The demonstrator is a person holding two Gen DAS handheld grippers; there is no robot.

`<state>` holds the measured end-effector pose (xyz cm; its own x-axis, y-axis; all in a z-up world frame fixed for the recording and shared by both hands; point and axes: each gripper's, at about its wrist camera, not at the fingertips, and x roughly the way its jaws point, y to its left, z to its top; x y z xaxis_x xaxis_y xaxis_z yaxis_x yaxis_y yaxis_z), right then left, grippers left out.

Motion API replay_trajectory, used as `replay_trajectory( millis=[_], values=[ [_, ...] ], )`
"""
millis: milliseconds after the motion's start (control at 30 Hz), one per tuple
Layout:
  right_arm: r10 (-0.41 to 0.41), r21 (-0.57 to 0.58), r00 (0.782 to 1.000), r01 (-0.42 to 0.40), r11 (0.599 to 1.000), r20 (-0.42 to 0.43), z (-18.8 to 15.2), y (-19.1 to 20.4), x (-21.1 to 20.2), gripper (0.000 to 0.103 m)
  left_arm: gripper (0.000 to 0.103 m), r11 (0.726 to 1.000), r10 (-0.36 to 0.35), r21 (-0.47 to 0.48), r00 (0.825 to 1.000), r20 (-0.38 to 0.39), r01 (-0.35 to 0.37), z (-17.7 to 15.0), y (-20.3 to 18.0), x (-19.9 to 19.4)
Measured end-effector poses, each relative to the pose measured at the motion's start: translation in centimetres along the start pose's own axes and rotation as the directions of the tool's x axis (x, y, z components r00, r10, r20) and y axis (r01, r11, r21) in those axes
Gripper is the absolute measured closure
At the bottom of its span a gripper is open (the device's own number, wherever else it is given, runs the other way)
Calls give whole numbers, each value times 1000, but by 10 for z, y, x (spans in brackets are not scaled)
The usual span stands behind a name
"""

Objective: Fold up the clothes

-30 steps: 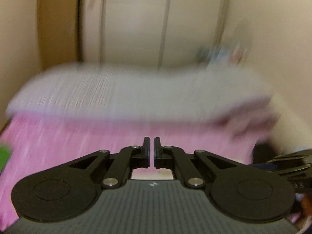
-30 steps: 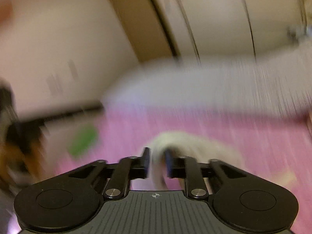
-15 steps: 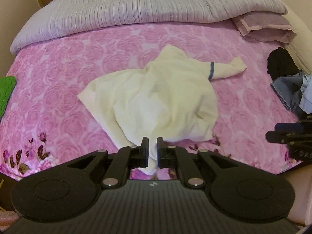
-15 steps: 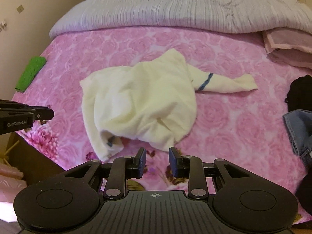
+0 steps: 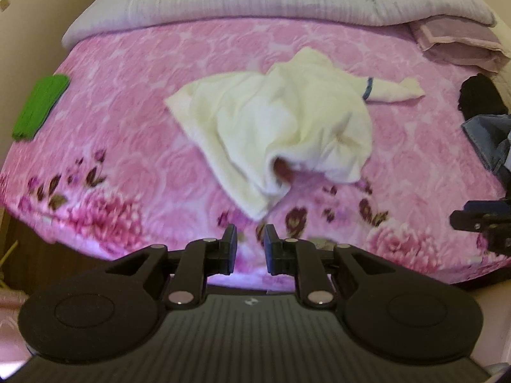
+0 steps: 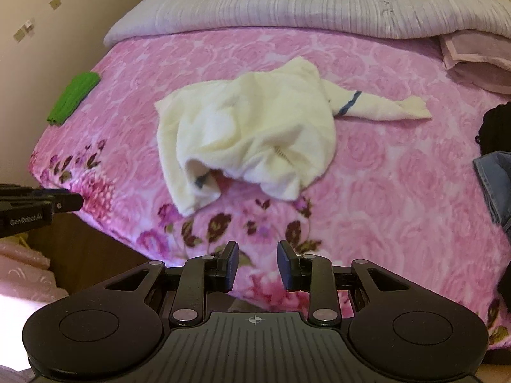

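Mid-bed on the pink floral blanket (image 6: 399, 166) lies the crumpled cream garment (image 6: 249, 134), sleeve trailing toward 3 o'clock. Left gripper (image 5: 249, 245) just parted, empty; right gripper (image 6: 254, 266) spread, empty. Best approach: pinch the hem corners at 6 o'clock, pull flat.

"GenRobot.AI" in pale letters on side of left tongs (image 6: 68, 202), right-wrist view.

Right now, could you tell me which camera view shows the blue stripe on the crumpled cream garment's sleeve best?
The right wrist view: the blue stripe crosses the sleeve of the crumpled cream garment fully in sight and fairly sharp. In the left wrist view, the stripe is a short, blurrier mark, partly tucked behind the garment's bulk.
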<state>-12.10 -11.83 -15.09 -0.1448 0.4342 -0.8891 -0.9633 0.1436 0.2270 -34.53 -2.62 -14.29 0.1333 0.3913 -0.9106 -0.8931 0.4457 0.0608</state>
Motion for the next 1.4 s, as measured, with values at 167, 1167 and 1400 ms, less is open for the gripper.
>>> replay_trajectory(
  millis=[167, 1167, 1400],
  values=[
    [6, -5, 1000, -6, 1000, -2, -10, 2, -4, 72, 85, 1000, 7, -7, 1000, 3, -7, -13, 3, -6],
    [-109, 168, 994, 113, 979, -28, 66, 59, 54, 71, 82, 973, -89, 210, 996, -26, 93, 86, 94, 60],
    [-161, 265, 987, 157, 952, -5, 76, 69, 62, 71, 81, 947, -108, 299, 993, -45, 116, 108, 101, 81]
  ],
)
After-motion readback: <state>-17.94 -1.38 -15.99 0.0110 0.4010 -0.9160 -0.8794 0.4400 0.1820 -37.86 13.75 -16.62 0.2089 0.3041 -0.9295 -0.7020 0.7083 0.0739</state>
